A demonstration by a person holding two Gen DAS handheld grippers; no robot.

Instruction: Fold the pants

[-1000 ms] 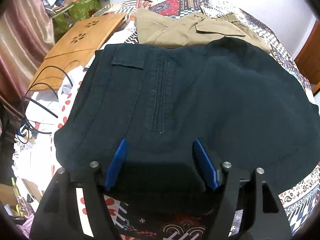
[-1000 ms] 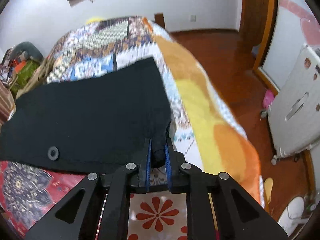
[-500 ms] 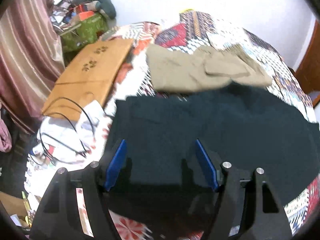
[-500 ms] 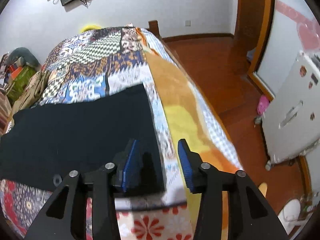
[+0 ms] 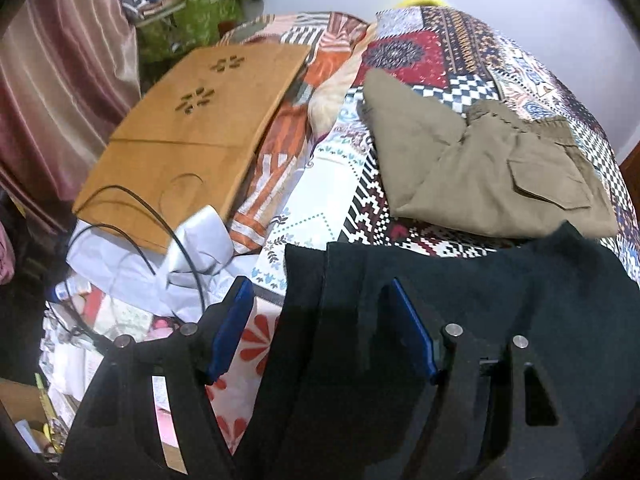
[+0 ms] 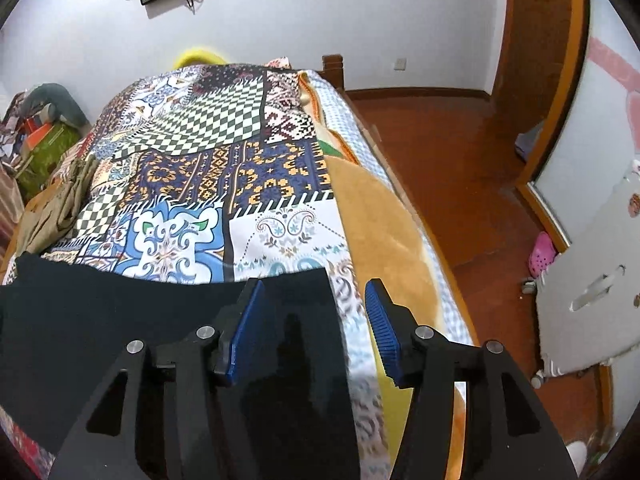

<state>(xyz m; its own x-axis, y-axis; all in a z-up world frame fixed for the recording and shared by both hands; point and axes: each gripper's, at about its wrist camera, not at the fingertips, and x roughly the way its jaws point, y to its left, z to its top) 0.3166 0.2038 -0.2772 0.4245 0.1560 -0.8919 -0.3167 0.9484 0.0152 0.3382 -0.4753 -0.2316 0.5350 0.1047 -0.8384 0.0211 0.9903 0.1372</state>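
Dark navy pants [image 5: 480, 300] lie flat across the patterned bedspread [image 5: 420, 52], folded to a long band. My left gripper [image 5: 320, 292] hovers open above their left end, with the cloth's edge under the gap between its blue pads and nothing pinched. In the right wrist view the same pants [image 6: 120, 320] end at a straight right edge. My right gripper [image 6: 316, 296] hangs over that edge, its jaws opening, and the cloth lies loose beneath them. Folded khaki pants [image 5: 492, 172] rest farther back on the bed.
A wooden lap tray [image 5: 188, 140] and black cables [image 5: 140, 216] lie at the bed's left side over white cloth. Clutter and a green bag [image 5: 200, 16] sit by the curtain. To the right the bed edge [image 6: 404, 208] drops to a wooden floor, with a white appliance [image 6: 592, 292].
My right gripper let go of the pants' corner and opened, then pulled back. My left gripper slid left, from over the pants' middle to their left edge.
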